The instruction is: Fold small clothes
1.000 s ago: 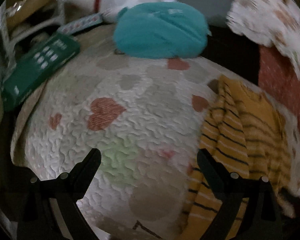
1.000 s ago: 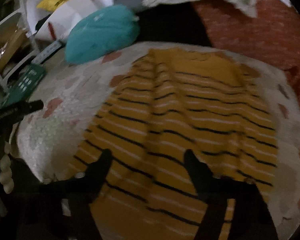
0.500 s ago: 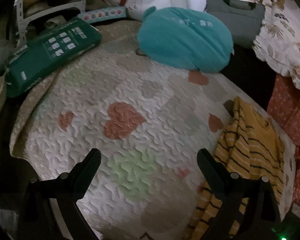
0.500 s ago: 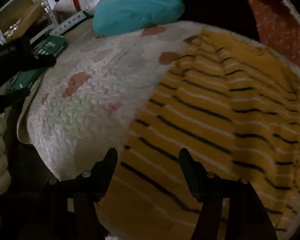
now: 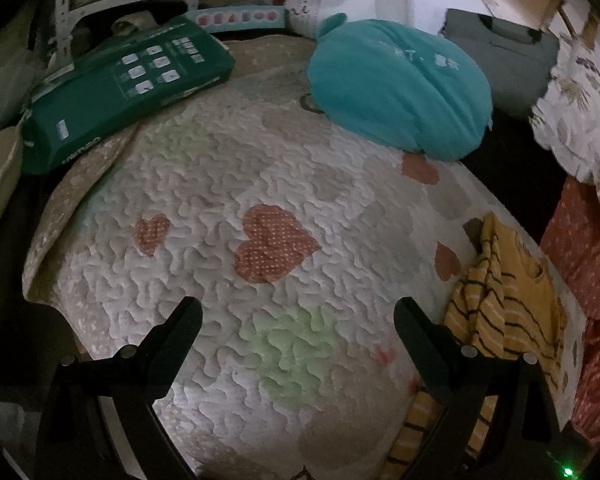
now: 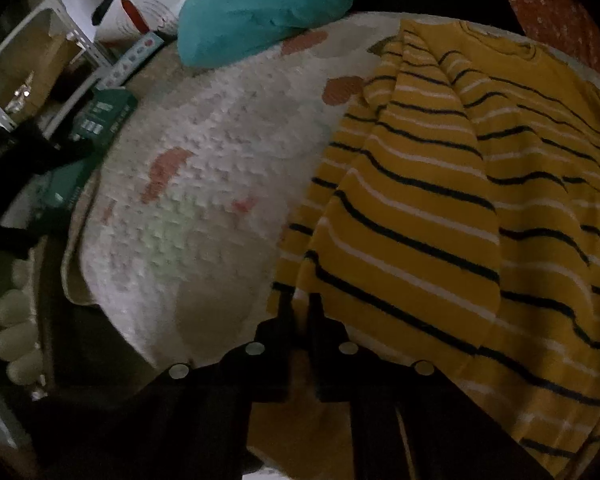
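A small yellow sweater with black and white stripes [image 6: 460, 184] lies on the quilted heart-pattern mat [image 6: 188, 200], one sleeve folded across its body. My right gripper [image 6: 300, 304] is shut on the sweater's lower left hem at the near edge. In the left wrist view the sweater [image 5: 508, 312] lies at the right, partly behind the right finger. My left gripper [image 5: 296, 312] is open and empty above the bare mat [image 5: 260, 184], to the left of the sweater.
A teal cushion [image 5: 396, 84] sits at the mat's far edge. A green box [image 5: 120, 88] lies at the far left by a metal shelf [image 5: 68, 4]. Red dotted fabric [image 5: 584, 248] and a white floral cloth [image 5: 580, 120] lie to the right.
My right gripper moved to the sweater's lower left hem and closed on it. My left gripper drew back to the left, away from the sweater, staying open.
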Demonstrator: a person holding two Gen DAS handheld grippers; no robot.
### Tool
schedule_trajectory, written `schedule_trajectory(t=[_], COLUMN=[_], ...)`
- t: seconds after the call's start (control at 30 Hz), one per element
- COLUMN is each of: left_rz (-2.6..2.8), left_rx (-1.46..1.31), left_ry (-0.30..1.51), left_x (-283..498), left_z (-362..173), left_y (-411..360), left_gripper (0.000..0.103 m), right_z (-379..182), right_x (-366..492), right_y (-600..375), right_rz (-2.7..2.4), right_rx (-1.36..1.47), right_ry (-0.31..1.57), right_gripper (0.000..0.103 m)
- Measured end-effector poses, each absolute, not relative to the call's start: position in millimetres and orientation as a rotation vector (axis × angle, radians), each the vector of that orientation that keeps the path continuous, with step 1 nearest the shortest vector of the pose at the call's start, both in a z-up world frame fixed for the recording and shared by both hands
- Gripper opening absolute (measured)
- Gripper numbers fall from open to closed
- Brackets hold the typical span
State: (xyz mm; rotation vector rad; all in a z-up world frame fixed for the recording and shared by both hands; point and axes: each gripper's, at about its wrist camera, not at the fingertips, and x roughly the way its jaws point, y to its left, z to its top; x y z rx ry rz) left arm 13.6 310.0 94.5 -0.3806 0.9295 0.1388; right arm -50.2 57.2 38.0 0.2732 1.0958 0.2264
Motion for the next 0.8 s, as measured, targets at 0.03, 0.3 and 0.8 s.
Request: schedule_trajectory(t=[0.03,0.3,0.8], left_rz=[0.158,0.354,0.307], left_rx=[-0.394,-0.496,-0.372], left_ry=[0.92,0.721,0.713], left_x=[12.5,-21.1,-19.1], left_z=[96.4,125.8,126.7], left_y=[314.9,376.0,355.6], left_gripper=[0.096,0.096,0.096], right_z=[41.8,53.6,56.2], right_x=[-48.8,29.9,29.5], right_y=[58.4,149.2,159.0], right_rz=[0.242,0.495,0.57], right_rx=[0.287,0.368,0.334], right_ry=[1.092,1.107,1.126], right_gripper=[0.007,0.007,0.035])
